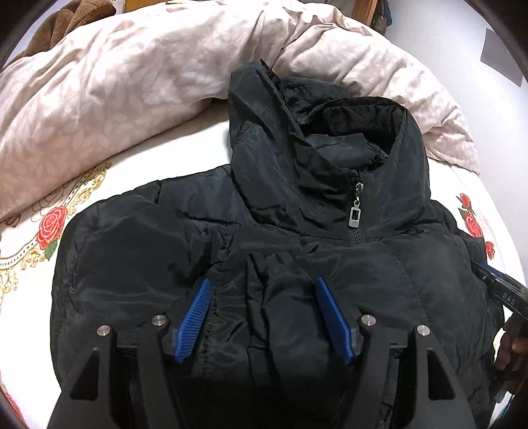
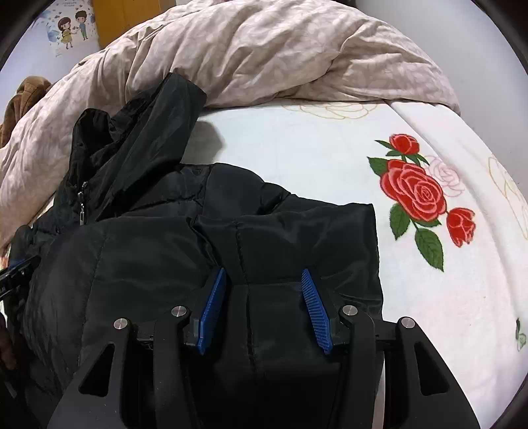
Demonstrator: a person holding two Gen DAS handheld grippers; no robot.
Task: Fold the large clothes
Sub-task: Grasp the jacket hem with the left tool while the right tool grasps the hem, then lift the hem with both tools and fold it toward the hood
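Note:
A black padded hooded jacket (image 1: 297, 231) lies front up on a white bed sheet, zipped, with its hood toward the duvet. Its sleeves are folded in over the body. My left gripper (image 1: 262, 283) is open just above a folded sleeve end, its blue pads (image 1: 194, 316) on either side of the fabric. The jacket also shows in the right wrist view (image 2: 148, 257). My right gripper (image 2: 264, 275) is open over the other folded sleeve, near the jacket's right edge. Neither gripper holds fabric. The right gripper's tip shows at the right edge of the left wrist view (image 1: 505, 290).
A rumpled beige duvet (image 1: 132, 82) is piled along the far side of the bed. The white sheet with red rose prints (image 2: 415, 194) stretches to the right of the jacket. A brown plush item (image 1: 66, 23) sits at the far left.

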